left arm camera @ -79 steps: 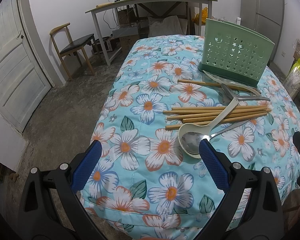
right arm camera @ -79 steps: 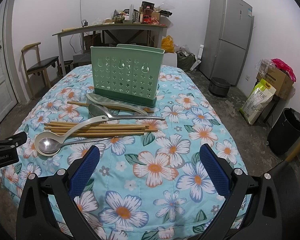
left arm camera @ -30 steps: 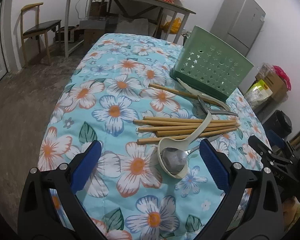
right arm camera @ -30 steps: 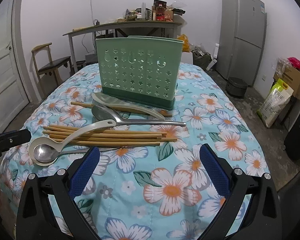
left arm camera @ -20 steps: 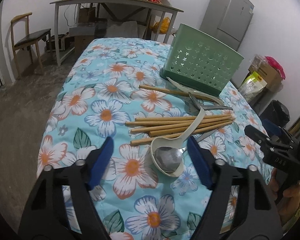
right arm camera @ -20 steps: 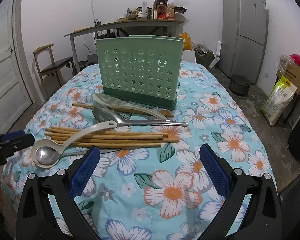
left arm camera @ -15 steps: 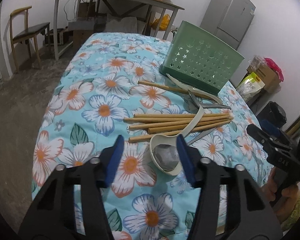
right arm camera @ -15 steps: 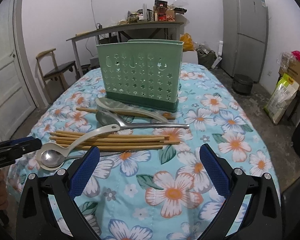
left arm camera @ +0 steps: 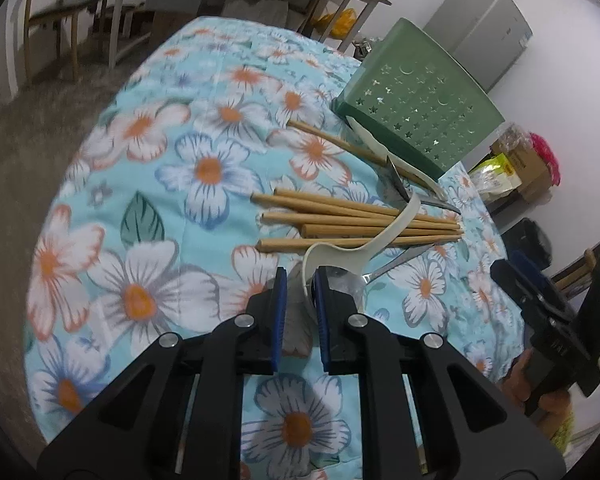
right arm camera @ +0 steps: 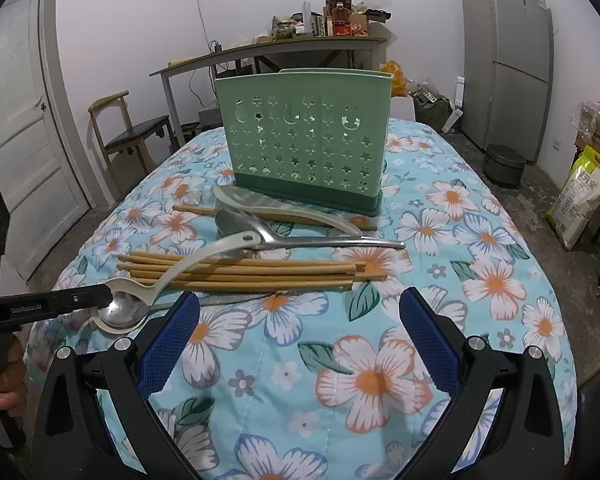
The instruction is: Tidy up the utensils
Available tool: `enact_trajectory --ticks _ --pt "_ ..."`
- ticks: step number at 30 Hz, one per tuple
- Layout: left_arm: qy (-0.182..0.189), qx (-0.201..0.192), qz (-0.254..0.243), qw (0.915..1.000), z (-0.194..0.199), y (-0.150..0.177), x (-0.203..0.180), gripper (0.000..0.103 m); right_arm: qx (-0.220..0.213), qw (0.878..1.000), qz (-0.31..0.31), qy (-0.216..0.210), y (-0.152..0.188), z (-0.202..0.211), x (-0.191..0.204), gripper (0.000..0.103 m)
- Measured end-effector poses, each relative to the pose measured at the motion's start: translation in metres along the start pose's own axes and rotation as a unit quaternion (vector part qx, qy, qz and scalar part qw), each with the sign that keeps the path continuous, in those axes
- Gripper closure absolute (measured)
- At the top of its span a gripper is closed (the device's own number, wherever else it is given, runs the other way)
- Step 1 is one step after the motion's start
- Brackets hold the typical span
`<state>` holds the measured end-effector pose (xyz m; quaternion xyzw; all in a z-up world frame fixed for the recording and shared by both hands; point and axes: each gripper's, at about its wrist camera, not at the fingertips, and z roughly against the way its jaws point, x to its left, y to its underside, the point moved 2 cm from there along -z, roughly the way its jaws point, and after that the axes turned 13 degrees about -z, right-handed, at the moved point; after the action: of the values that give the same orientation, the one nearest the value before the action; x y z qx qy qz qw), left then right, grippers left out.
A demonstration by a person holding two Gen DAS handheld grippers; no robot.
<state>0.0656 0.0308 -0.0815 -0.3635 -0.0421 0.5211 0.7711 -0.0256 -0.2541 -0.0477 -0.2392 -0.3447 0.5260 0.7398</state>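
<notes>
The left tongs (left arm camera: 301, 280) are seen low over the near edge of the counter (left arm camera: 148, 184), which is covered with a blue cloth with flowers. Their jaws are closing, and the rim of the white ladle (left arm camera: 342, 246) is between the blue pads (left arm camera: 279, 312). The gap is small, but it cannot be told if the pads press on the rim yet. A small metal spoon (right arm camera: 121, 309) is lying inside the bowl of the ladle. The ladle's handle is laid across a bunch of wooden chopsticks (right arm camera: 252, 271), which are lying side by side. Behind them a big metal spoon (right arm camera: 300, 238) and a pale rice paddle (right arm camera: 276, 208) are found, with one more chopstick (left arm camera: 336, 142) under the paddle. The green holder (right arm camera: 306, 140) with star holes is standing upright at the back, just beside the paddle. The right tongs (right arm camera: 296, 336) are held wide apart over the cloth, with nothing between them, near the chopsticks but not touching them.
</notes>
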Motion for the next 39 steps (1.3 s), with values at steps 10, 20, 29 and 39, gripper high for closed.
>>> enact_trajectory --ticks 10,20,29,39 --pt "-0.022 -0.039 -0.043 0.9981 0.018 -0.004 -0.021 0.099 -0.021 1.000 0.000 0.003 0.000 0.019 0.001 0.006" --pt "-0.118 -0.141 -0.135 0.9737 0.062 -0.004 -0.054 0.101 -0.037 0.999 0.004 0.001 0.006 0.036 0.002 0.006" --pt "-0.110 -0.139 -0.104 0.9786 0.062 0.001 -0.036 0.100 -0.031 0.999 0.017 -0.007 0.010 0.037 0.013 0.006" --pt "-0.011 -0.057 0.030 0.9979 0.029 0.014 0.018 0.075 -0.021 0.997 0.064 -0.027 0.018 0.035 0.032 0.006"
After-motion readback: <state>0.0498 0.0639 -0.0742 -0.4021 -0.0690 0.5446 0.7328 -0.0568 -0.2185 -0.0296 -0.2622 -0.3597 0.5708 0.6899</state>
